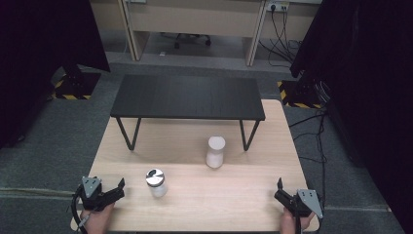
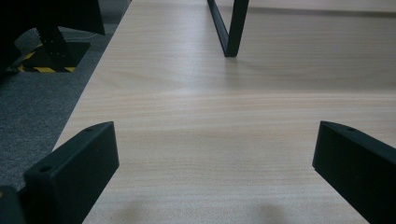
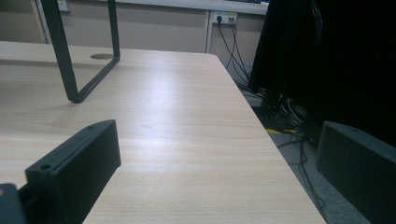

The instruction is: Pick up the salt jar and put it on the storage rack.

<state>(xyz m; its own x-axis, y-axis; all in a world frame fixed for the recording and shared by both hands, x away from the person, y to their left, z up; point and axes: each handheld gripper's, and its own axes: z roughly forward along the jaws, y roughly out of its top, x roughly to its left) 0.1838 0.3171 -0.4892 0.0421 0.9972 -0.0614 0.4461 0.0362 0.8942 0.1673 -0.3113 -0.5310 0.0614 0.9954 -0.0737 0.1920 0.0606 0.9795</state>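
- We are looking first at the jar (image 1: 157, 183) with the shiny metal lid – it is standing upright on the near part of the counter (image 1: 243, 195), just to the right of the left gripper (image 1: 113, 194) and apart from it.
- Farther back and to the right, a white cylinder (image 1: 215, 151) is standing upright, near the right front leg of the black shelf (image 1: 187, 96) that is spanning the far half of the counter.
- We are holding the left gripper at the near left corner with its jaws spread wide and nothing between them; in the left gripper view they are framing bare wood.
- We are holding the right gripper (image 1: 282, 191) at the near right corner, jaws likewise wide apart and empty – well away from both containers.
- Judging the risks: the jar is looking smooth and top-heavy under its lid, so a sideways approach from the left gripper could be nudging it over rather than enclosing it.
- Closing on the lid instead of the glass body could be letting it slip.
- A hurried reach for the cylinder could be clipping the shelf leg beside it.
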